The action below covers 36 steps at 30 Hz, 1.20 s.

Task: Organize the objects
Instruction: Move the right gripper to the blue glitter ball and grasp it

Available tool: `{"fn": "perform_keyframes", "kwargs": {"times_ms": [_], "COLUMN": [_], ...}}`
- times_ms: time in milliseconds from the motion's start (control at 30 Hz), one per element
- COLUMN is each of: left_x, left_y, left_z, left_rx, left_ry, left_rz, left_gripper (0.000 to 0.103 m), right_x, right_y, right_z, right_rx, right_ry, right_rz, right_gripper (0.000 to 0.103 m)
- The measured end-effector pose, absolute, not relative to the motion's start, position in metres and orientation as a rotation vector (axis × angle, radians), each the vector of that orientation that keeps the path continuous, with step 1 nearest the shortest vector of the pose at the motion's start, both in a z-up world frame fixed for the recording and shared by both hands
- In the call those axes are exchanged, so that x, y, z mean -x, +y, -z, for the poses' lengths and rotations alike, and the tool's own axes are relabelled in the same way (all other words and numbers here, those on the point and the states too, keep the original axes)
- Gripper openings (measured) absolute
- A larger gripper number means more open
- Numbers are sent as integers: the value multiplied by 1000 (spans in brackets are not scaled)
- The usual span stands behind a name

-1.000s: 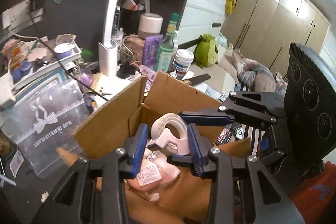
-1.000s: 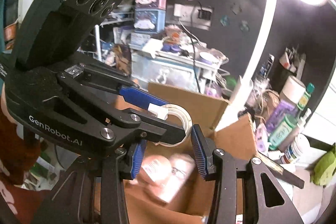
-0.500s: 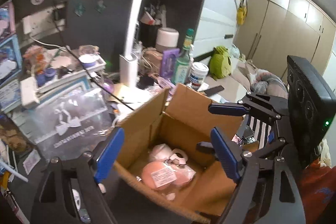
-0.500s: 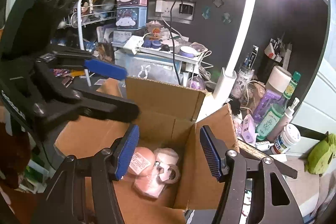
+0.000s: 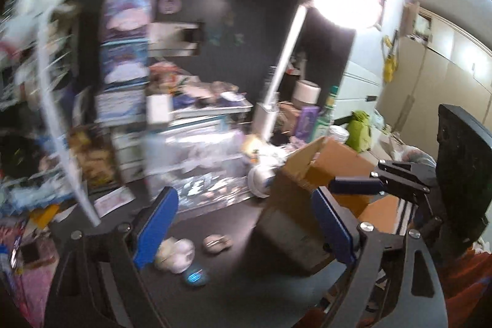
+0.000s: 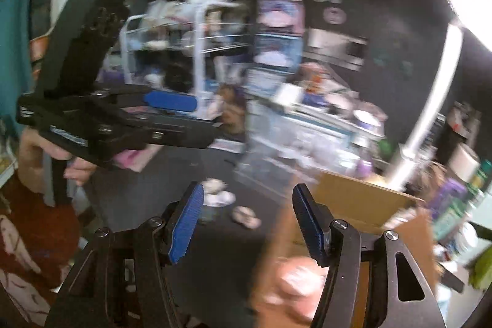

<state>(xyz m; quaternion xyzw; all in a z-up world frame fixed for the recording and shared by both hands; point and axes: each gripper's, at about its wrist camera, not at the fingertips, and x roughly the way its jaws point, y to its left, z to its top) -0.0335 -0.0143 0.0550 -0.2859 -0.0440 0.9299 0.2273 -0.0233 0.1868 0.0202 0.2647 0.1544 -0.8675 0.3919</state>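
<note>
Both views are motion-blurred. My left gripper (image 5: 243, 226) is open and empty, raised above the dark table to the left of the open cardboard box (image 5: 319, 174). Small objects lie on the table below it: a pale lumpy item (image 5: 176, 254), a small grey item (image 5: 216, 242) and a small bluish item (image 5: 193, 277). My right gripper (image 6: 247, 223) is open and empty at the box's left side (image 6: 353, 205). A pinkish packet (image 6: 295, 285) shows blurred in the box. The left gripper (image 6: 172, 102) shows in the right wrist view, the right gripper (image 5: 356, 186) in the left wrist view.
A white lamp post (image 5: 276, 88) with a glaring lamp head stands behind the box. Clear bins and stacked boxes (image 5: 123, 60) crowd the back. A white wire rack (image 6: 196, 51) stands at the left. Bottles (image 5: 326, 116) and a green plush (image 5: 359, 131) sit at the right.
The left gripper let go of the tape roll into the box, opened wide and swung left over the table. The right gripper swung left too; the box now sits at the right.
</note>
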Motion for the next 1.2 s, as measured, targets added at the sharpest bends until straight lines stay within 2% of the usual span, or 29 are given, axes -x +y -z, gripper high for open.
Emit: {"fn": "perform_keyframes", "kwargs": {"times_ms": [300,633,700,800,900,1000,1200], "left_x": [21,26,28,29,29,30,27], "left_y": [-95,-118,-120,-120,-120,-120,-113], "left_z": [16,69,71,72,72,71,71], "left_rx": [970,1135,1148,1154,1155,1157,1171], "left_ry": [-253,-288,-287,-290,-290,-284,-252], "left_rz": [-2615,-2604,-2608,-2602,-2602,-2599,-2584], "left_gripper": [87,87,87,87,87,87,87], "right_x": [19,67,73,80,85,87,85], "right_y": [93,68,65,59,57,56,58], "right_z": [45,136,142,147,151,154,154], "right_rx": [-879,-1093,-1101,-1087,-1094,-1089,-1075], "right_ry": [401,458,475,524,525,543,532], "right_rz": [2013,2053,2056,2072,2064,2067,2069], "right_gripper": [57,55,48,47,38,33,33]}}
